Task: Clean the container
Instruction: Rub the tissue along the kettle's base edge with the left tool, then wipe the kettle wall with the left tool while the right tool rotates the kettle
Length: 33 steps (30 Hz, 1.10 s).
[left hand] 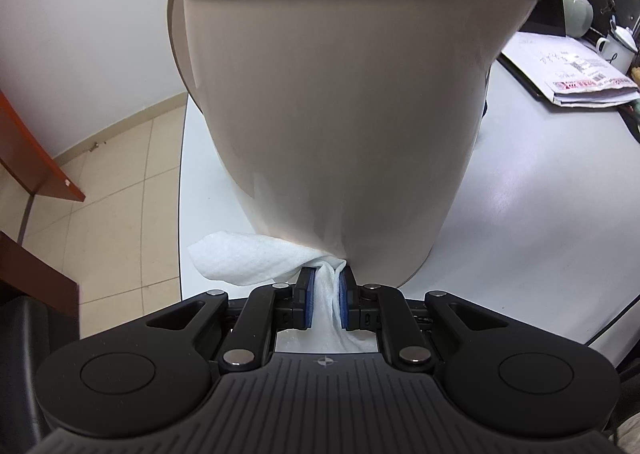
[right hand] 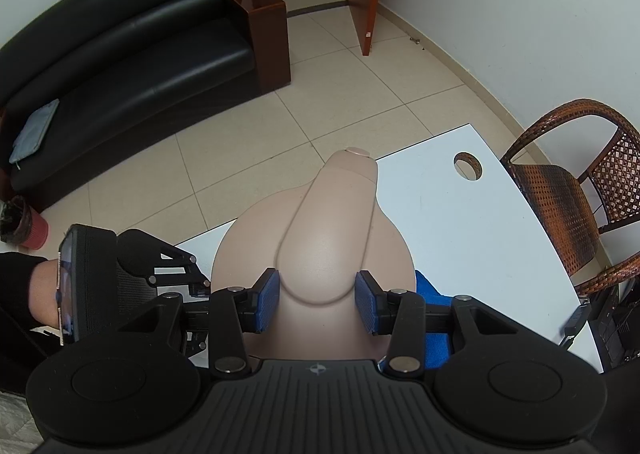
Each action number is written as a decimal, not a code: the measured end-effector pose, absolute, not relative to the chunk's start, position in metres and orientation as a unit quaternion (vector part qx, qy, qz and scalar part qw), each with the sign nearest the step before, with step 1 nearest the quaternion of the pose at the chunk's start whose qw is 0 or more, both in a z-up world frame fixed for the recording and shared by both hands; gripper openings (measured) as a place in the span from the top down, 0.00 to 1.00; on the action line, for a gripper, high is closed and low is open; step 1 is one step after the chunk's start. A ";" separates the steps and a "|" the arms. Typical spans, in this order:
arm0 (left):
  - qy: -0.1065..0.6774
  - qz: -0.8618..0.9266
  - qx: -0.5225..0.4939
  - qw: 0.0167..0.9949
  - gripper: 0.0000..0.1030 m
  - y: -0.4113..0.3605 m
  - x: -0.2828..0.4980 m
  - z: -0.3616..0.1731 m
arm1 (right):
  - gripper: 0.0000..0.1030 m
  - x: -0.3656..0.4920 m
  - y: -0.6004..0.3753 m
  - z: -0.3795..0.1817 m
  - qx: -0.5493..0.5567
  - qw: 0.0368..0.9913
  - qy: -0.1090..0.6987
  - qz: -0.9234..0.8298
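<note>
A beige lidded container (left hand: 340, 114), shaped like a kettle or jug, stands on the white table (left hand: 540, 194) and fills the left wrist view. My left gripper (left hand: 326, 286) is shut on a white wipe (left hand: 244, 258) and presses it against the container's lower wall. In the right wrist view I look down on the container's lid (right hand: 320, 254) and its handle. My right gripper (right hand: 318, 302) is shut on the rear of the lid, its blue pads (right hand: 266, 302) against both sides. The left gripper also shows in the right wrist view (right hand: 160, 282), at the container's left.
Papers (left hand: 572, 70), a dark screen, a green jar and a white mug (left hand: 618, 46) lie at the table's far right. A blue cloth (right hand: 436, 326) lies under the container. A wicker chair (right hand: 580, 194), a black sofa (right hand: 120, 54) and a red bin (right hand: 24, 226) stand around.
</note>
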State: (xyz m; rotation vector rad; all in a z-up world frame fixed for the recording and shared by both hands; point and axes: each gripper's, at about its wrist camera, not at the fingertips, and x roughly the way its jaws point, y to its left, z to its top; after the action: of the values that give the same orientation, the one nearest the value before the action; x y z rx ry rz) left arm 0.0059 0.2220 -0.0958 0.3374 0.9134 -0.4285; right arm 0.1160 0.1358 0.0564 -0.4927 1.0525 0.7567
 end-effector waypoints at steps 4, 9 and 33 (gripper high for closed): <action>0.434 -0.204 0.165 0.862 0.86 0.221 0.006 -0.084 | 0.57 0.115 0.135 0.055 -0.227 0.769 0.485 0.349; 0.432 -0.200 0.159 0.865 0.86 0.219 0.005 -0.065 | 0.57 0.113 0.135 0.056 -0.228 0.769 0.484 0.349; 0.433 -0.181 0.157 0.869 0.86 0.212 0.002 -0.065 | 0.57 0.111 0.138 0.057 -0.228 0.769 0.483 0.351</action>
State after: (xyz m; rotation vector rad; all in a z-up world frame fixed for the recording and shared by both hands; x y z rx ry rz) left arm 0.0022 0.2122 -0.0648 0.3283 0.9060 -0.3782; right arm 0.1113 0.1380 0.0573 -0.4937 1.0487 0.7606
